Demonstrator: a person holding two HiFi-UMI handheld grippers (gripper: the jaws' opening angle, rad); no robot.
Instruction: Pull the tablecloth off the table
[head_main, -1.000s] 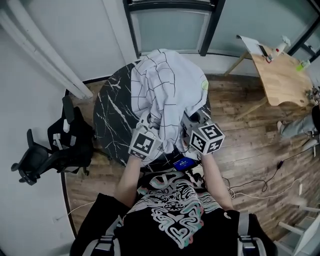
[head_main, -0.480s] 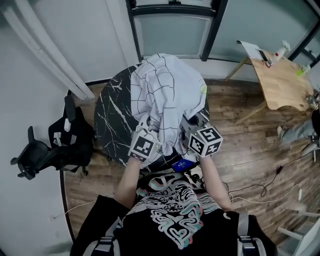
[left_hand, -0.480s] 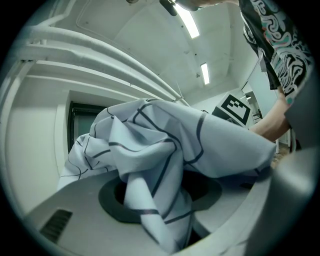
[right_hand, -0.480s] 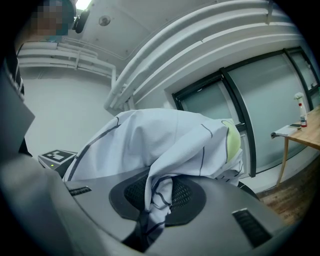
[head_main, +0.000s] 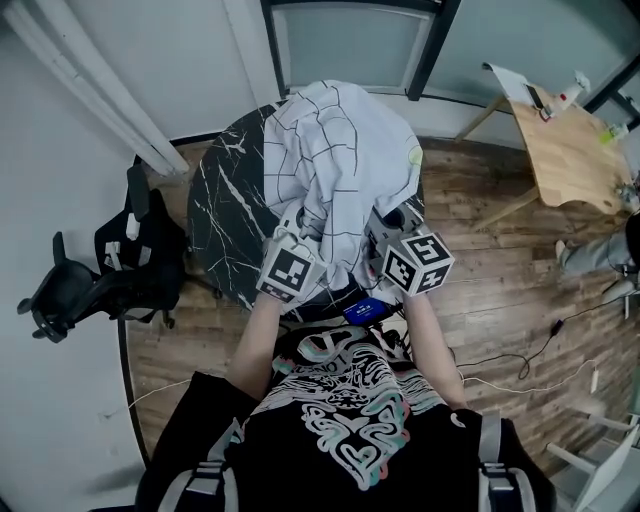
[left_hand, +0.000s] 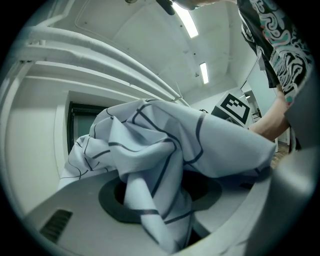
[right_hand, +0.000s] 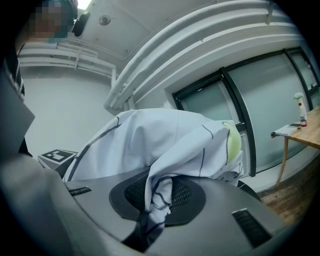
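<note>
A white tablecloth (head_main: 340, 160) with dark grid lines lies bunched in a heap over the right half of the round black marble table (head_main: 225, 220). The table's left half is bare. My left gripper (head_main: 300, 240) is at the heap's near left edge, and in the left gripper view a thick fold of the cloth (left_hand: 165, 145) is pinched between its jaws (left_hand: 160, 210). My right gripper (head_main: 385, 232) is at the near right edge, shut on a thin fold of the cloth (right_hand: 160, 140) that runs down between its jaws (right_hand: 155, 205). A yellow-green patch (right_hand: 232, 140) shows on the cloth.
A black office chair (head_main: 90, 290) stands on the wooden floor left of the table. A light wooden table (head_main: 570, 150) with small items is at the back right. A dark-framed glass panel (head_main: 350, 40) is behind the table. Cables (head_main: 520, 360) trail on the floor at right.
Only the head view has shifted slightly. Both grippers keep their hold on the cloth, and the heap has the same shape.
</note>
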